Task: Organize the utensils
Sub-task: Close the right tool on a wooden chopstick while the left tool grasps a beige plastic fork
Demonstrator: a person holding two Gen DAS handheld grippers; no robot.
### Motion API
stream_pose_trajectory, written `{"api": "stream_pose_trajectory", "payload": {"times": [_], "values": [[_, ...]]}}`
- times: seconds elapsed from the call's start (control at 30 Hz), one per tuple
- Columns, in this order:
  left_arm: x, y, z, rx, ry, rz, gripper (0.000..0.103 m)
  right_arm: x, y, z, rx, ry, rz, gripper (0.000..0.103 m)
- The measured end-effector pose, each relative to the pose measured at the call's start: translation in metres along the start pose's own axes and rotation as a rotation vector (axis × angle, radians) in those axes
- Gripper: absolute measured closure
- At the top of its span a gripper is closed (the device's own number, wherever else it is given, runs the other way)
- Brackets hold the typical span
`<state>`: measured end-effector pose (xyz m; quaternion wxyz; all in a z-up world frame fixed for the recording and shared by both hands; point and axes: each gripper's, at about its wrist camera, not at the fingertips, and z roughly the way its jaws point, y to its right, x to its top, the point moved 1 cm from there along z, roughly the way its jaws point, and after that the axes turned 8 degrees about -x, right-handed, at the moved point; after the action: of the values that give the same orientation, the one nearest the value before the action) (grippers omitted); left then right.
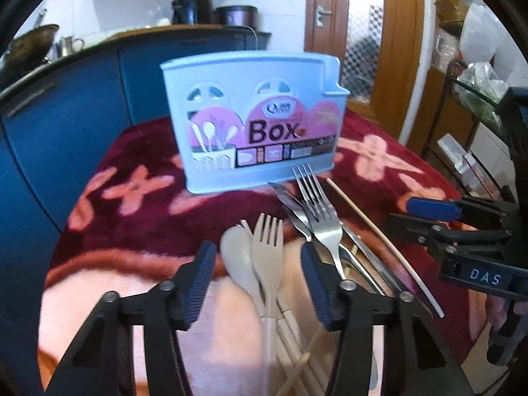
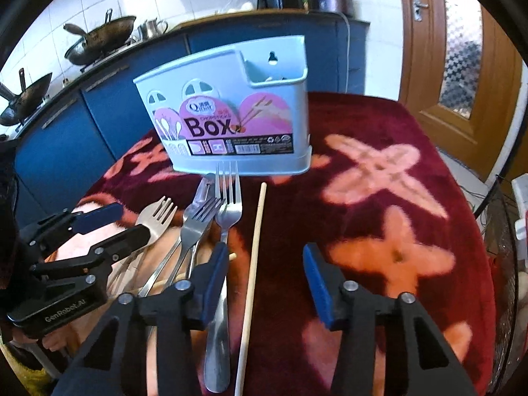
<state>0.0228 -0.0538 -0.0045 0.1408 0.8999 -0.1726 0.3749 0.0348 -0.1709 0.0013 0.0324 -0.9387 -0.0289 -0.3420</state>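
Note:
A light blue utensil holder labelled "Box" [image 1: 254, 122] [image 2: 231, 112] stands upright on the red flowered cloth. In front of it lies a pile of utensils: a beige plastic fork [image 1: 269, 247] and spoon [image 1: 239, 260], steel forks [image 1: 316, 211] [image 2: 227, 208], a knife [image 1: 290, 201] and a wooden chopstick [image 1: 382, 247] [image 2: 252, 270]. My left gripper [image 1: 257, 264] is open above the beige fork and spoon. My right gripper [image 2: 265, 270] is open above the chopstick, and it shows at the right edge of the left wrist view [image 1: 415, 214].
The table's red cloth [image 2: 379, 198] is bare to the right. Blue cabinets [image 1: 66, 125] with woks [image 2: 99, 38] and pots stand behind. A wooden door [image 2: 462, 66] is at the back right, and a wire rack [image 1: 475, 125] stands at the right.

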Motion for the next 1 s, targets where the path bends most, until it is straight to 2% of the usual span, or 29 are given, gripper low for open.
{"api": "stream_pose_trajectory", "payload": {"times": [0.13, 0.2, 0.27, 0.33, 0.37, 0.53, 0.77, 0.87, 0.9, 1.0], "values": [[0.0, -0.003, 0.011, -0.03, -0.043, -0.019, 0.069, 0.006, -0.001, 0.013, 0.013, -0.058, -0.016, 0.064], [0.001, -0.005, 0.013, -0.029, -0.044, -0.023, 0.073, 0.007, -0.001, 0.02, 0.023, -0.087, -0.015, 0.066], [0.002, -0.006, 0.013, -0.028, -0.041, -0.023, 0.082, 0.01, 0.0, 0.027, 0.022, -0.109, -0.018, 0.068], [0.003, -0.008, 0.012, -0.036, -0.042, -0.03, 0.095, 0.013, -0.001, 0.032, 0.013, -0.117, -0.029, 0.072], [0.004, -0.01, 0.012, -0.043, -0.043, -0.04, 0.096, 0.014, -0.002, 0.033, 0.009, -0.118, -0.038, 0.072], [0.006, -0.017, 0.012, -0.075, -0.043, -0.077, 0.098, 0.019, -0.003, 0.038, 0.01, -0.137, -0.042, 0.076], [0.006, -0.016, 0.015, -0.169, -0.09, -0.122, 0.097, 0.021, -0.002, 0.039, 0.02, -0.143, -0.036, 0.076], [0.003, -0.009, 0.017, -0.16, -0.104, -0.087, 0.096, 0.021, -0.002, 0.039, 0.001, -0.14, -0.051, 0.083], [0.003, -0.007, 0.017, -0.151, -0.108, -0.073, 0.094, 0.02, -0.001, 0.039, -0.014, -0.139, -0.052, 0.093], [0.002, 0.0, 0.019, -0.144, -0.125, -0.035, 0.081, 0.017, 0.006, 0.036, -0.017, -0.147, -0.032, 0.096]]}}
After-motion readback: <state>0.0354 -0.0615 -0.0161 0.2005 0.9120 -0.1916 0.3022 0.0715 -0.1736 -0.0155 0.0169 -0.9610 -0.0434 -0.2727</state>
